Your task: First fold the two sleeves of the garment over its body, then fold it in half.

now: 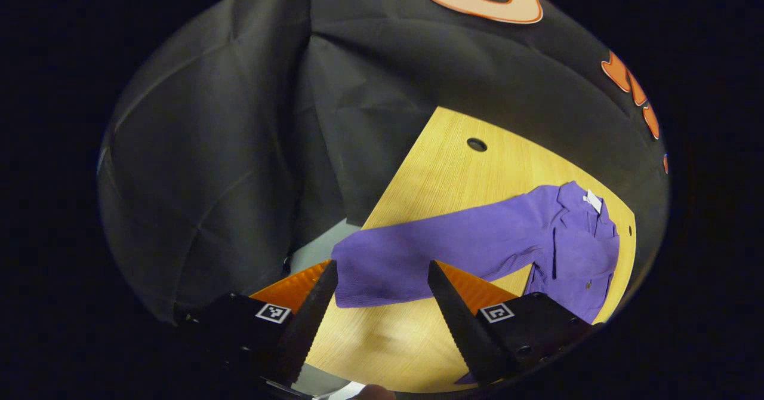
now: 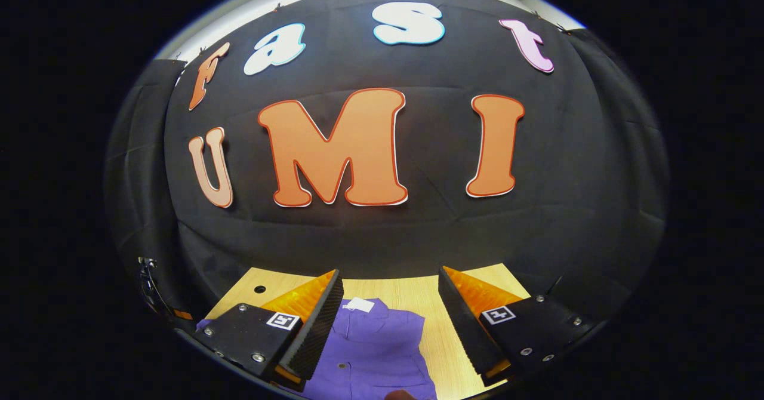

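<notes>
Right gripper view: garment [image 2: 373,346] (hem cropped)

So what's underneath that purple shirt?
The purple shirt lies spread on a light wooden table, one sleeve stretched out flat. Whatever sits beneath the cloth itself is covered, so I cannot tell.

Garment [image 1: 477,239] matt ribbed-looking cloth; table [image 1: 453,167] smooth light wood grain.
</notes>
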Demonstrator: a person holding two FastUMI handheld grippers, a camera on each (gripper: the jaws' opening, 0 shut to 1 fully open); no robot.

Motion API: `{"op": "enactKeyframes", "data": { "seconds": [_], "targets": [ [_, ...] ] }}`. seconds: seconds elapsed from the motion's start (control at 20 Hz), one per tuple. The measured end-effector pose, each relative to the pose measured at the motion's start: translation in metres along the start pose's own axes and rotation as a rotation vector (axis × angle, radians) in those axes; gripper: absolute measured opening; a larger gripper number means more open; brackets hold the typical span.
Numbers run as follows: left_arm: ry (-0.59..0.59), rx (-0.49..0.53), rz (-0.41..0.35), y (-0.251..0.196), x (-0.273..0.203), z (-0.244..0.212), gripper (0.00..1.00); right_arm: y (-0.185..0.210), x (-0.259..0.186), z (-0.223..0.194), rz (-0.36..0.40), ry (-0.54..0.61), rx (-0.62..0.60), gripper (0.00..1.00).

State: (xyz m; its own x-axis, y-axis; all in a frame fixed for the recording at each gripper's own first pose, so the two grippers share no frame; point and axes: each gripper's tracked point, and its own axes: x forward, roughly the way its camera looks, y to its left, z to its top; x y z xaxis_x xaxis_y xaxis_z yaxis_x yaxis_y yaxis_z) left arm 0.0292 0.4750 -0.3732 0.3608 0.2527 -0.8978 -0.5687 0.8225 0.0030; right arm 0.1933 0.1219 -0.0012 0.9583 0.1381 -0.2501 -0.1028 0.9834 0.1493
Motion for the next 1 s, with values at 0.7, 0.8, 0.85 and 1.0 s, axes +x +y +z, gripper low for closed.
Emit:
{"op": "enactKeyframes", "data": {
  "seconds": [0.7, 0.8, 0.85, 1.0],
  "targets": [
    [0.418, -0.156, -0.054, 0.018, 0.105, -0.062, 0.96, -0.01, -0.038, -0.021, -0.098, 0.041, 0.014, 0.95],
    [0.454, -0.14, -0.038, 0.023, 0.108, -0.066, 0.93, -0.013, -0.04, -0.023, -0.1, 0.053, 0.005, 0.95],
    [0.454, -0.126, -0.01, 0.031, 0.111, -0.068, 0.87, -0.013, -0.04, -0.024, -0.098, 0.057, 0.001, 0.95],
    [0.458, -0.143, 0.009, 0.032, 0.114, -0.066, 0.48, -0.023, -0.039, -0.025, -0.089, 0.067, -0.02, 0.95]
  ]
}}
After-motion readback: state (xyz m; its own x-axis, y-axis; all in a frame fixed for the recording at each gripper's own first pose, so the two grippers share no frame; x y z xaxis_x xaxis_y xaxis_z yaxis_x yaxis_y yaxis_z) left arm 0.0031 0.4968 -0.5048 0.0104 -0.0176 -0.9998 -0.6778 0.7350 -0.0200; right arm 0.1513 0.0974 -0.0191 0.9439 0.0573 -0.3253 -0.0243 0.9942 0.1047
